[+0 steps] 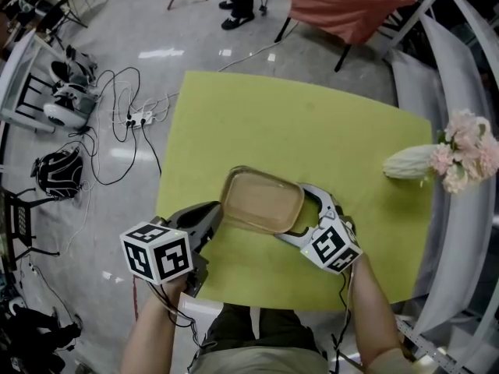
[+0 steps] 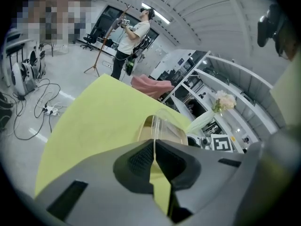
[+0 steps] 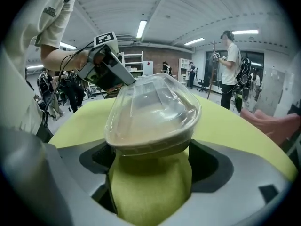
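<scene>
One lidded container [image 1: 261, 199]: my left gripper [image 1: 216, 213] pinches its 9 o'clock rim; my right gripper [image 1: 295, 213] gapes around 3 o'clock.

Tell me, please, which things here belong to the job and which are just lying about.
In hand: container, clear lid pinched by left gripper, right gripper astride the container.
Lying about: flower bunch, pink cloth, power strip.
</scene>
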